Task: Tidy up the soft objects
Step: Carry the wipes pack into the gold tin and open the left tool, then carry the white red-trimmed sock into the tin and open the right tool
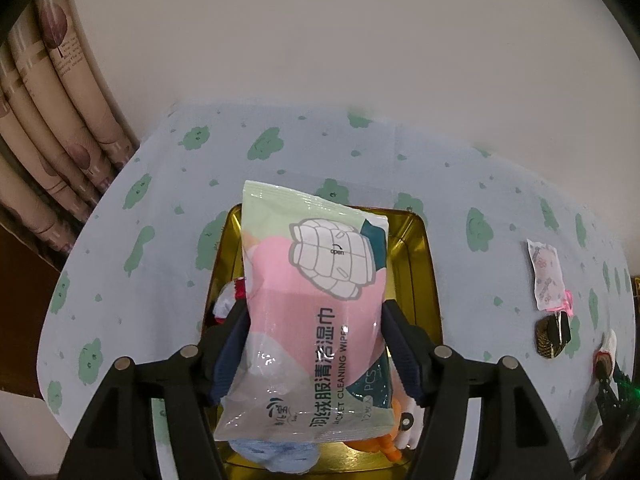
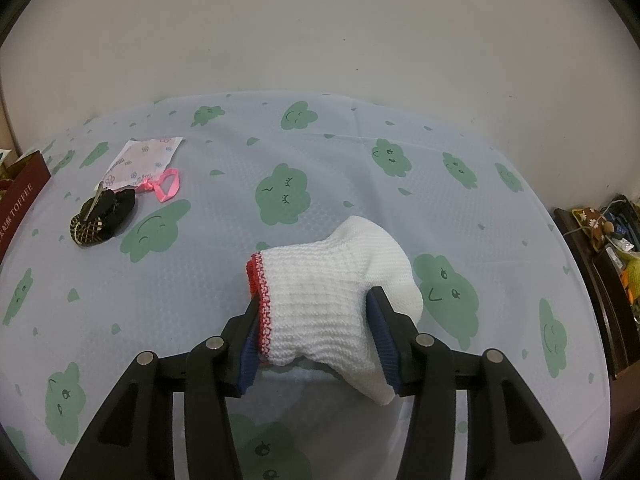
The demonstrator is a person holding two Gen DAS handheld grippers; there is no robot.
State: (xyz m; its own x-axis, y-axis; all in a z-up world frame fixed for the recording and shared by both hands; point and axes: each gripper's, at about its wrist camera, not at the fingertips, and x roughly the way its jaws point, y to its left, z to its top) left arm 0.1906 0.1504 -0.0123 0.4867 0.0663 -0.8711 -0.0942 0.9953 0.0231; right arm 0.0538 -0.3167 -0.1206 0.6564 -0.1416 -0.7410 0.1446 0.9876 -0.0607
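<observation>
My left gripper [image 1: 314,316] is shut on a pink and green pack of wet wipes [image 1: 316,304] and holds it over a gold tin box [image 1: 420,264]. Soft items lie in the box: a blue one [image 1: 276,454], an orange one [image 1: 384,446] and a white and red one [image 1: 228,300]. My right gripper [image 2: 314,304] is shut on a white knitted sock with a red cuff [image 2: 332,292], just above the table.
The table carries a pale blue cloth with green cloud faces [image 2: 284,196]. A black and gold pouch [image 2: 102,216] and a white sachet with a pink ribbon [image 2: 142,160] lie far left in the right wrist view. A dark red box [image 2: 18,200] stands at the left edge.
</observation>
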